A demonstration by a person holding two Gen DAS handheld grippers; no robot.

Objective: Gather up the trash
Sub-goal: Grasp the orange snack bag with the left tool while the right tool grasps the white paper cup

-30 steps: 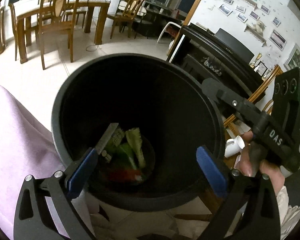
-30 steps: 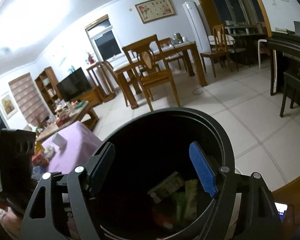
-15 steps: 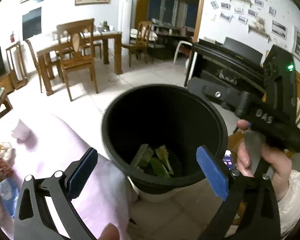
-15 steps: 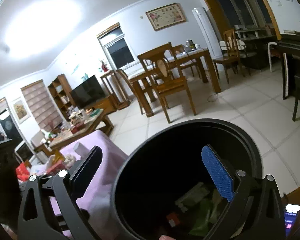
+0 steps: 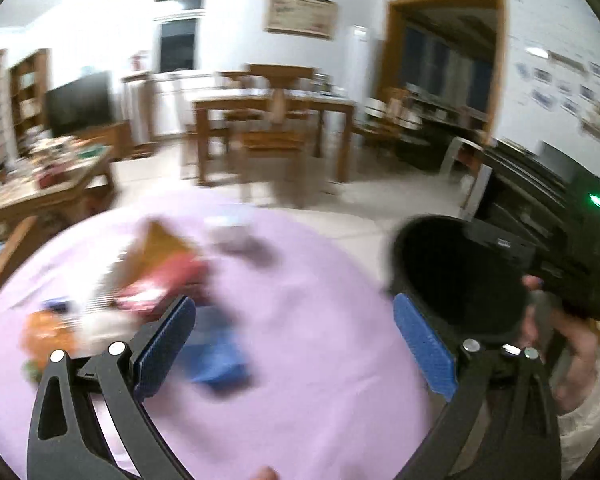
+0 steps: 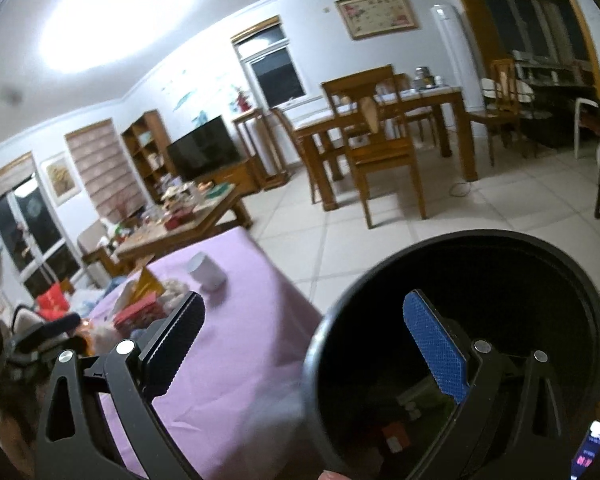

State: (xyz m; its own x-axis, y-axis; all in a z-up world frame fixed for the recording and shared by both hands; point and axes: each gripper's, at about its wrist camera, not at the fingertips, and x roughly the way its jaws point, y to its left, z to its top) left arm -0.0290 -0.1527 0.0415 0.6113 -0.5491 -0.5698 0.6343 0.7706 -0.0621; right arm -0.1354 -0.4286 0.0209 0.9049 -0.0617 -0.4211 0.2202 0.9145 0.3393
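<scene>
Living room with tiled floor, wooden dining table (image 6: 416, 104) and chairs at the back, dark television (image 6: 204, 152) on the left wall. Up close, lilac tablecloth (image 5: 300, 360) with a blurred heap of litter (image 5: 140, 280) on its left part: red and orange wrappers, something blue, all too smeared to name. Black trash bin (image 6: 460, 344) just beside the cloth's right edge, green and red scraps (image 6: 420, 404) dim at its bottom. Left gripper (image 5: 296, 340) spread wide over the cloth, nothing between its blue pads (image 5: 424, 348), touching nothing. Right gripper (image 6: 312, 348) likewise spread wide and empty, one finger over the cloth, the blue-padded finger in front of the bin's mouth; contact with the rim impossible to tell. White cup (image 6: 206, 272) lying on the cloth farther back.
</scene>
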